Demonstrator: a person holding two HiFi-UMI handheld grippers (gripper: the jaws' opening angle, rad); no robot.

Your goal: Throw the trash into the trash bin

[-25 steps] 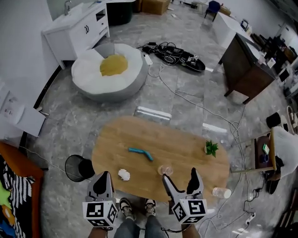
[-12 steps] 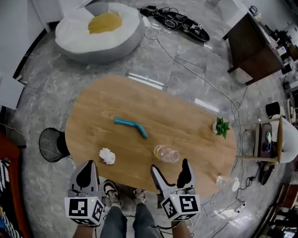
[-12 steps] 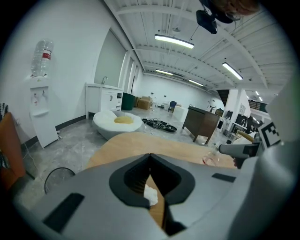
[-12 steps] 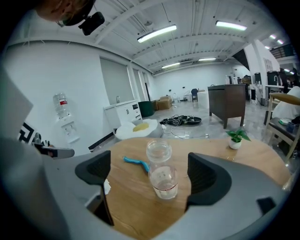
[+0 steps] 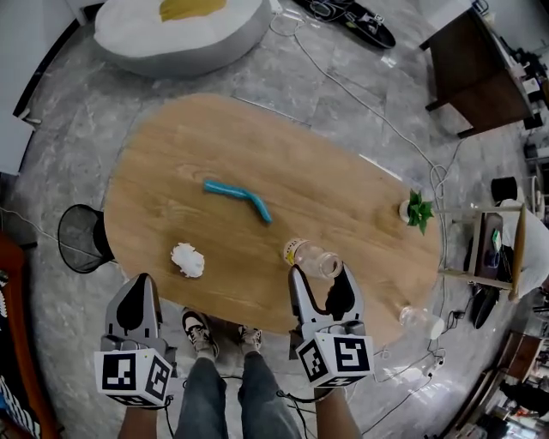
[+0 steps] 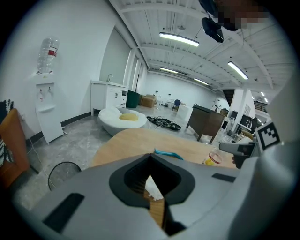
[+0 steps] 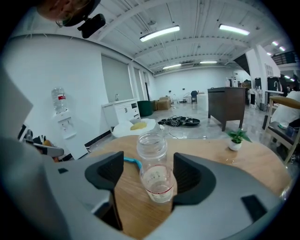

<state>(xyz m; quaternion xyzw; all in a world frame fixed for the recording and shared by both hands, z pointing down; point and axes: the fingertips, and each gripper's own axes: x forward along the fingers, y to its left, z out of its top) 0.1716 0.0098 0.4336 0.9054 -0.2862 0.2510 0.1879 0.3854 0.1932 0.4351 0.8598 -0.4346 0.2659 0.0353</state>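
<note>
A clear plastic bottle [image 5: 310, 257] lies on the oval wooden table [image 5: 171, 171], its base between the fingertips of my right gripper [image 5: 322, 287]. In the right gripper view the bottle [image 7: 152, 154] sits between the pads with a gap on the left side. The jaws have just been closing and are still open around it. A crumpled white paper [image 5: 187, 260] lies ahead of my left gripper [image 5: 135, 302], which is shut and empty at the table's near edge. The paper [image 6: 152, 187] shows below its tips [image 6: 150, 157]. A black mesh trash bin [image 5: 79, 240] stands on the floor left of the table.
A bent blue strip [image 5: 238, 197] lies mid-table and a small potted plant [image 5: 418, 210] stands at the right end. Another clear bottle [image 5: 420, 321] is at the right edge. A white beanbag [image 5: 180, 26], a dark cabinet [image 5: 476, 60] and floor cables lie beyond. My legs are under the near edge.
Both grippers have sunk toward the table. The right jaws have narrowed and the bottle's base now sits between them. The left gripper has stayed shut.
</note>
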